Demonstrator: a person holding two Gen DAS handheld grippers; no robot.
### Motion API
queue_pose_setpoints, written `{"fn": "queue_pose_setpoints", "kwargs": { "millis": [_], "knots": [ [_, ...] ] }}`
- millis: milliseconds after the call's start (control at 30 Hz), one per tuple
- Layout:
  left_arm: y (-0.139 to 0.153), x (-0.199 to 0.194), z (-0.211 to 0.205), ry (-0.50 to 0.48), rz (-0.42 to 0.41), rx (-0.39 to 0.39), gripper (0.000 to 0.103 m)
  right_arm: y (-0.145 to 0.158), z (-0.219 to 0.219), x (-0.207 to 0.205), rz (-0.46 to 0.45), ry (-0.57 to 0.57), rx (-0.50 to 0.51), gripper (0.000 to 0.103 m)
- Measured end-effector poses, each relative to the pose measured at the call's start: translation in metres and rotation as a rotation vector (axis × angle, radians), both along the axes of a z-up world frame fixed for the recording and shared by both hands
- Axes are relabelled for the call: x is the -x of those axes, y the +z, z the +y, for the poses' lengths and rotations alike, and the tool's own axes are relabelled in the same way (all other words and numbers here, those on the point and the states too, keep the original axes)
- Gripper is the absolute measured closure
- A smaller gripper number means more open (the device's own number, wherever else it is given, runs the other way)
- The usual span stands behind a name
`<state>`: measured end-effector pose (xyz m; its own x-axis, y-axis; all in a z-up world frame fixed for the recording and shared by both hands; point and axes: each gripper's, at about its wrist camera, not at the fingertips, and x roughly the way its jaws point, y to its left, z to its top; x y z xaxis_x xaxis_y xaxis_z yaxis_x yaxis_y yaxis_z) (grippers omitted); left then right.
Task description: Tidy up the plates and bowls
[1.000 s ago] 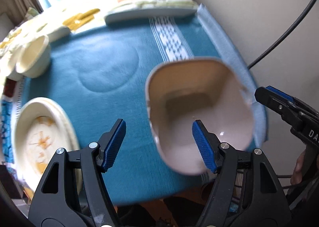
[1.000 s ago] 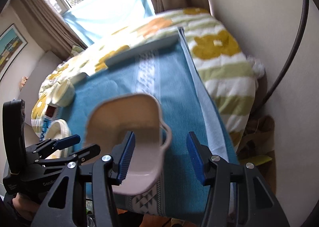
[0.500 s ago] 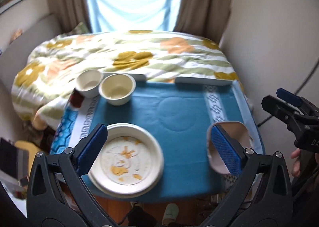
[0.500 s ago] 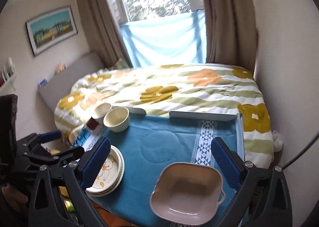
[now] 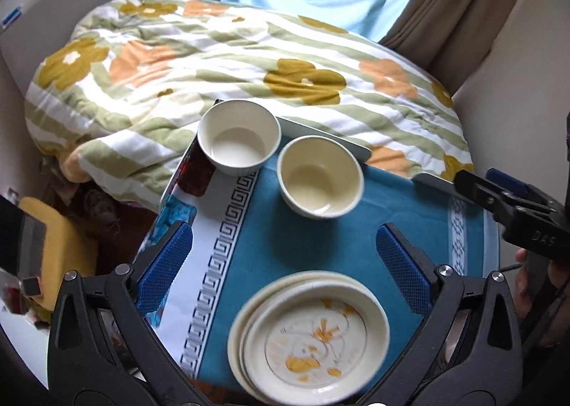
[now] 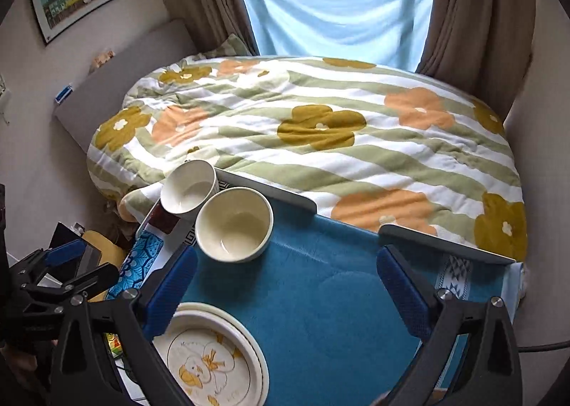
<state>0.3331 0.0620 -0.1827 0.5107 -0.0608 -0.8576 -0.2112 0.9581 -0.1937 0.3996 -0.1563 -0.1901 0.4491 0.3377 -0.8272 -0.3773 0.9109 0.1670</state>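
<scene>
Hovering with jaws spread and empty, the left gripper (image 5: 285, 260) and right gripper (image 6: 286, 288) risk knocking the white bowl (image 5: 238, 137), which overhangs the bench's far-left corner beside the cream bowl (image 5: 320, 176); the plate stack (image 5: 309, 334) sits at the near edge.

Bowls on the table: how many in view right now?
2. The white bowl sits at the table's far left corner; the cream bowl stands beside it, nearer the middle. Any other bowl would be out of frame.

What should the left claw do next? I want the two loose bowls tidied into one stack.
Probably bring the open, empty left claw forward to the white bowl, to nest it into the cream bowl beside it; the plates already sit stacked.
</scene>
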Motion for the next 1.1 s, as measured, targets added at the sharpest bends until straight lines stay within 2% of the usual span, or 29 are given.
{"fn": "queue_pose_setpoints", "kwargs": {
  "millis": [100, 133, 200, 233, 267, 300, 333, 433, 500, 633, 667, 733, 933, 1100],
  "knots": [
    [-0.030, -0.030, 0.013, -0.009, 0.034, 0.055, 0.001, -0.036, 0.020, -0.027, 0.078, -0.010, 0.005, 0.006],
    [-0.042, -0.041, 0.017, -0.011, 0.054, 0.087, 0.001, -0.049, 0.026, -0.034, 0.105, -0.008, 0.009, 0.010],
    [-0.064, -0.058, 0.020, -0.012, 0.095, 0.120, 0.001, -0.070, 0.037, -0.044, 0.147, -0.003, 0.013, 0.026],
    [-0.078, -0.068, 0.021, -0.017, 0.126, 0.143, 0.003, -0.081, 0.041, -0.049, 0.168, -0.008, 0.021, 0.030],
    [-0.088, -0.076, 0.022, -0.017, 0.146, 0.161, 0.011, -0.091, 0.044, -0.053, 0.189, -0.011, 0.024, 0.032],
    [-0.099, -0.084, 0.022, -0.018, 0.171, 0.182, 0.022, -0.099, 0.045, -0.056, 0.209, -0.015, 0.018, 0.039],
    [-0.107, -0.089, 0.022, -0.021, 0.187, 0.196, 0.026, -0.108, 0.047, -0.059, 0.231, -0.018, 0.008, 0.044],
    [-0.130, -0.105, 0.019, -0.037, 0.227, 0.224, 0.043, -0.124, 0.050, -0.066, 0.268, -0.027, -0.002, 0.048],
    [-0.140, -0.112, 0.015, -0.046, 0.247, 0.234, 0.065, -0.131, 0.052, -0.069, 0.284, -0.020, -0.008, 0.058],
    [-0.153, -0.119, 0.010, -0.065, 0.263, 0.238, 0.080, -0.136, 0.057, -0.071, 0.299, -0.006, -0.017, 0.079],
    [-0.155, -0.121, 0.008, -0.071, 0.265, 0.239, 0.086, -0.136, 0.056, -0.071, 0.301, -0.001, -0.029, 0.083],
    [-0.154, -0.123, 0.006, -0.076, 0.258, 0.220, 0.087, -0.135, 0.058, -0.070, 0.308, 0.004, -0.058, 0.091],
    [-0.151, -0.125, -0.002, -0.102, 0.263, 0.182, 0.087, -0.132, 0.058, -0.068, 0.283, 0.003, -0.044, 0.091],
    [-0.137, -0.121, -0.004, -0.101, 0.219, 0.172, 0.087, -0.124, 0.053, -0.066, 0.264, -0.003, -0.061, 0.091]
  ]
}}
